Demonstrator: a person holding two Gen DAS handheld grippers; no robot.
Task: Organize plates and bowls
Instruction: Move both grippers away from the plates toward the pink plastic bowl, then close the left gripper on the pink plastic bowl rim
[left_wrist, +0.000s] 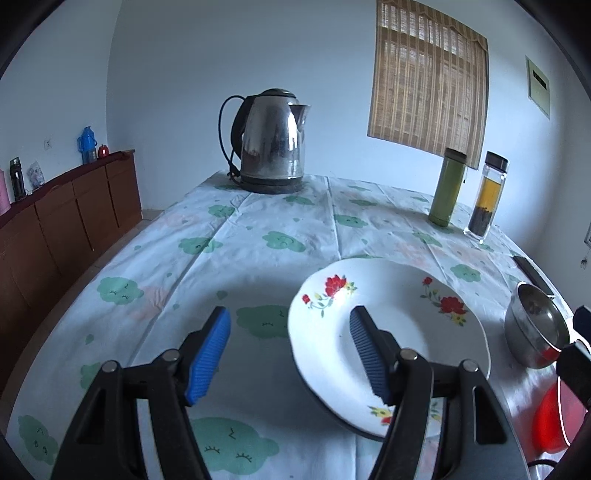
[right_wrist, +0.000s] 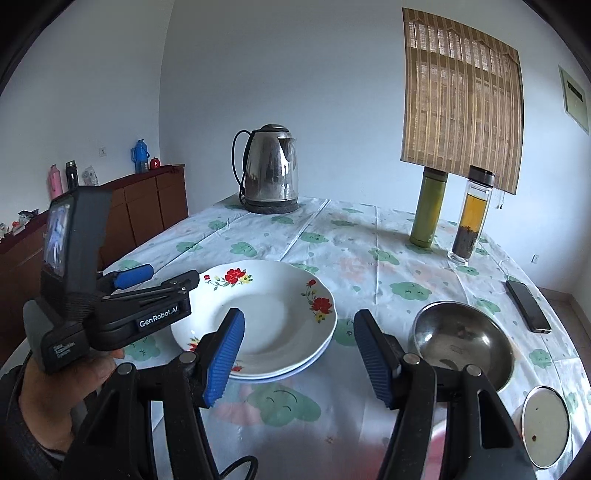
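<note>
Two floral plates (right_wrist: 258, 314) already stacked mid-table on the cloud-print cloth (right_wrist: 351, 240); steel bowl (right_wrist: 465, 343) sits apart to their right, likely still to sort. Left gripper (left_wrist: 290, 354) and right gripper (right_wrist: 299, 358) both spread wide, holding nothing.

Left tool (left_wrist: 290, 356) and right tool (right_wrist: 299, 356), jaws apart, empty.

Two plates (right_wrist: 258, 317) — one steel bowl (right_wrist: 463, 341)

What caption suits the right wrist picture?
Open right gripper above a tablecloth, between stacked floral plates and a steel bowl.
</note>
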